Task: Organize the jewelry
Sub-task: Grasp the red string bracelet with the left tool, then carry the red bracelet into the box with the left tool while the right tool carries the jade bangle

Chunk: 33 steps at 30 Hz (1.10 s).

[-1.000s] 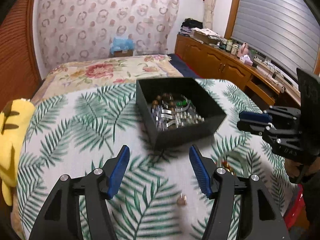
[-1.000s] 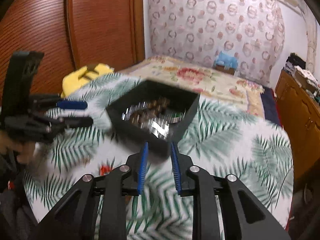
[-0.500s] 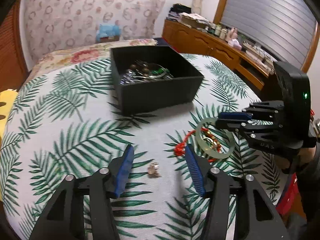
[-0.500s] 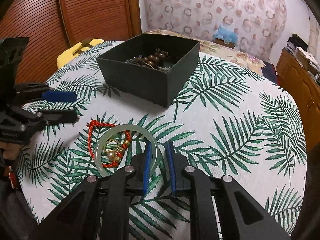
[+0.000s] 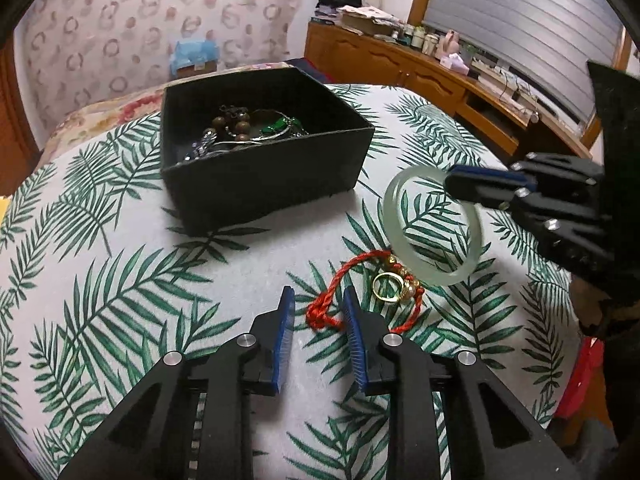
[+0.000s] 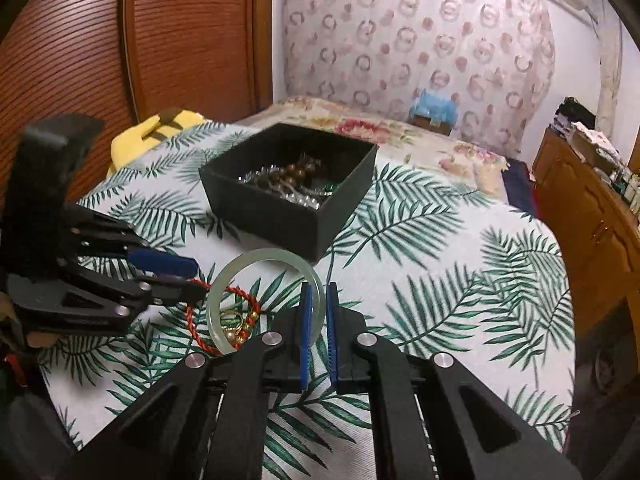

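We found the right gripper [image 6: 317,320] clamped on the jade bangle [image 5: 432,224]; our left gripper [image 5: 318,320] stood apart around the red cord [image 5: 340,280]. Several pieces filled the far black box [image 5: 260,184]; these remained.

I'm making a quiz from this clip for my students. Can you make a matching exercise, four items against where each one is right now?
1. jade bangle
2. red cord bracelet
3. wooden beads
4. gold ring

A. inside the black box
B. pinched by the right gripper
C. its loop between the left gripper fingers
D. on the cloth beside the cord's beads

Pairs: 1-B, 2-C, 3-A, 4-D
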Tool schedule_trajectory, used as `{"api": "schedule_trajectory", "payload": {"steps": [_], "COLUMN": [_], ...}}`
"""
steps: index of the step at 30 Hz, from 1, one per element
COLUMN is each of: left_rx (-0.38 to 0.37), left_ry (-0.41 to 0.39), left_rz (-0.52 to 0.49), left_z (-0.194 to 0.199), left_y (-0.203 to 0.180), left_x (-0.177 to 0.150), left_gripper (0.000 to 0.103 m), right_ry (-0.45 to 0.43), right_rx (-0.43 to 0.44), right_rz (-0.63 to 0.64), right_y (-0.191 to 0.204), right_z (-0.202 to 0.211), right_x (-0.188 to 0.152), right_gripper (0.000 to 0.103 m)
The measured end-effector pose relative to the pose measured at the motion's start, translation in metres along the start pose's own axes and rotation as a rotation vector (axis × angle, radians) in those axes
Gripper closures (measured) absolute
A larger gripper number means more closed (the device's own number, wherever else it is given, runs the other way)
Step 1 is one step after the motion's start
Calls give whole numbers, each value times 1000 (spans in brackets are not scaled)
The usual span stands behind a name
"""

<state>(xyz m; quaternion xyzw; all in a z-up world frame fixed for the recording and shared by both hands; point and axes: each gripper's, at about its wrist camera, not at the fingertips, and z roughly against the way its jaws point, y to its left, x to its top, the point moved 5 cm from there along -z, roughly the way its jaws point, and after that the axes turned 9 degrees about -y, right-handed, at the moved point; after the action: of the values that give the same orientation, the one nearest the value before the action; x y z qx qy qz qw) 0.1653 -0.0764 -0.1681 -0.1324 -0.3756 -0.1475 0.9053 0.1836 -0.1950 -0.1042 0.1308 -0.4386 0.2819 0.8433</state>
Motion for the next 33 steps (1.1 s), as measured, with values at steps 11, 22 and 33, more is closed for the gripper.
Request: {"api": "schedule_trajectory", "payload": {"steps": [11,22,33], "left_rx": [-34,-3,68], "left_ry": [-91,-225,-269], "left_rz": [-7,-19,-13], "left_z": [24,64,70], "left_y": [-7,-1,24], "left_x": [22,79,104], "left_gripper": [98,98,98], "right_ry": [-45,-108,-112], "right_rx": [-22,-40,-65], "right_rz": [-11,-19,8], "right_y": [-6,-14,-10], "right_z": [13,10,-44], "right_x": [14,53,89], "right_gripper": [95,95,95]}}
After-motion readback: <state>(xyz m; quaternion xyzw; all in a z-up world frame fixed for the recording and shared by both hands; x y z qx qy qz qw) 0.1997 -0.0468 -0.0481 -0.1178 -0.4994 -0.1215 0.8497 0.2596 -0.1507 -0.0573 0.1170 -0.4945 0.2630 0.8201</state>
